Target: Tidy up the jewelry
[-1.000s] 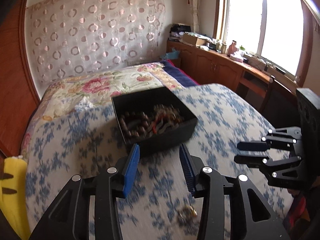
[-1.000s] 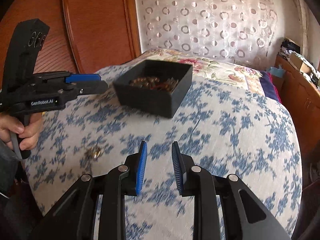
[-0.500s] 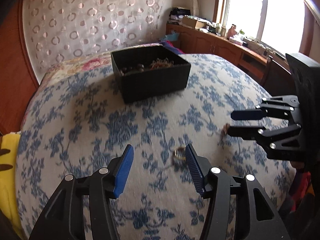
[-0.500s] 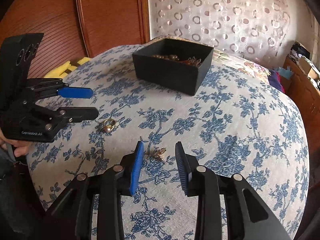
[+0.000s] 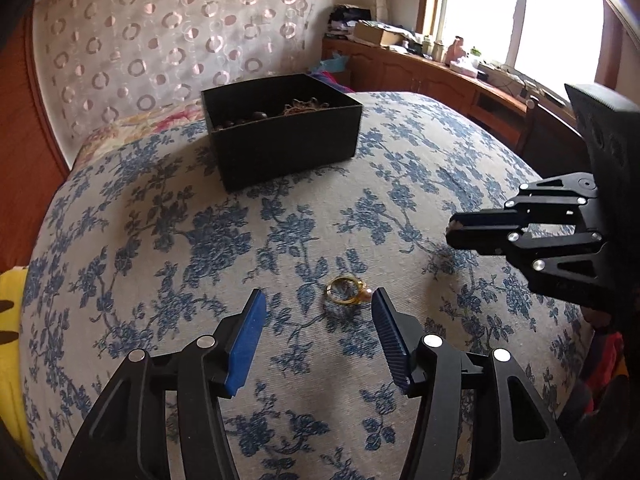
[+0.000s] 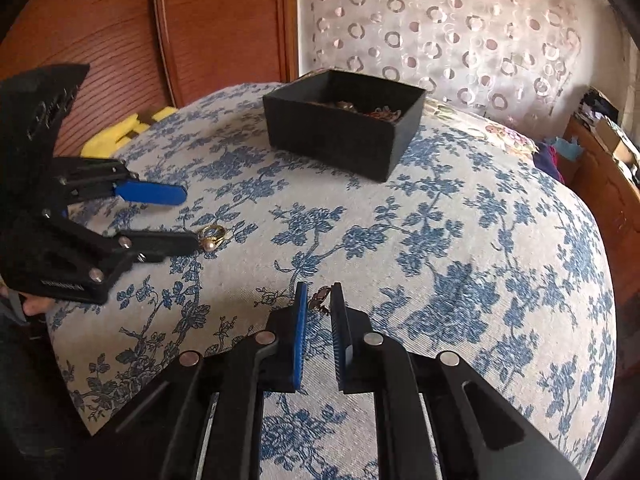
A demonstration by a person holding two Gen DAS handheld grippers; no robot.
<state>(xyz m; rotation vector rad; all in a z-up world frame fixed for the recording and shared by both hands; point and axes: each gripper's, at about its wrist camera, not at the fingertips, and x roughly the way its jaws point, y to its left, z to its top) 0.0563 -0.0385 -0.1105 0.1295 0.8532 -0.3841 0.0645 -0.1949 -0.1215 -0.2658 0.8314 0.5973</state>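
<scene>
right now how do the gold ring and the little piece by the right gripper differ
The gold ring is a bright band with a pearl; the small piece is darker and irregular. The ring lies free between the open left gripper fingers; the piece sits between the nearly closed right gripper fingers. Both are on the floral cloth.

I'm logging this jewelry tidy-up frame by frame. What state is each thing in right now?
black box: open, no lid, upright on the bed, jewelry inside.
gold ring: loose on the bedspread, between the left pads, ungripped.
small brown trinket: between the right pads.
left gripper: open, straddling the ring.
right gripper: shut on the trinket.
</scene>
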